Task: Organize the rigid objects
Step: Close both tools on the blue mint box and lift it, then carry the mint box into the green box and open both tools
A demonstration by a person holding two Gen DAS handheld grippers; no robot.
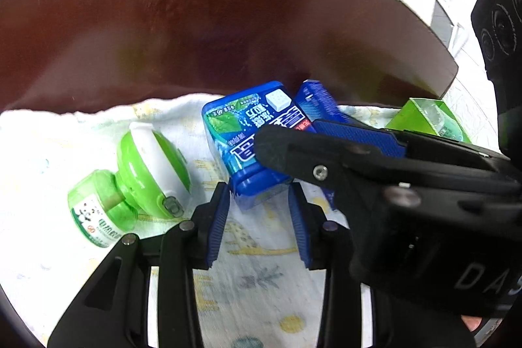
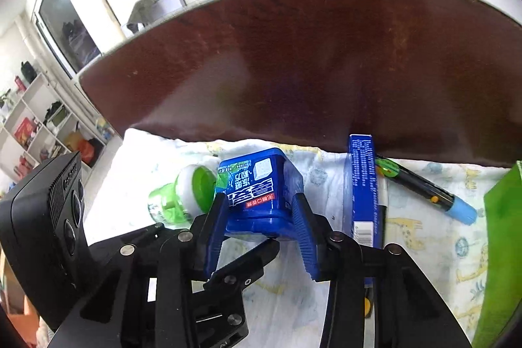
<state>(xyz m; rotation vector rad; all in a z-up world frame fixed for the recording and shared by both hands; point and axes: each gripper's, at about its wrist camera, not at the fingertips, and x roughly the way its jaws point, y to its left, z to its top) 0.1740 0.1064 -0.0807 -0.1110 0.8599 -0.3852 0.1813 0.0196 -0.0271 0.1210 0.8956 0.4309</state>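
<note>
Right now both grippers meet at one thing: the blue mint box, which lies on the patterned cloth spread over the near part of the dark red-brown desk, about midway between the desk's left and right sides. Its printed face is turned up and its cap end points toward the near edge.

The left gripper comes in from the near edge, and its ribbed blue pads are drawn in against the two sides of the box's near end, pinching it there. The right gripper reaches in from the right, crossing just over the left one, and its pads also press the flanks of the box, a little farther up the body.

Toward the desk's left side, just beside the box, a green repellent bottle with a white-topped plug head lies on its side on the cloth. On the other side, a thin blue carton stands on its long edge close to the box. Beyond it a black marker with a light blue cap lies slanted on the cloth, and a green carton sits nearest the desk's right edge. The far half of the desk is bare wood up to its curved far edge.
</note>
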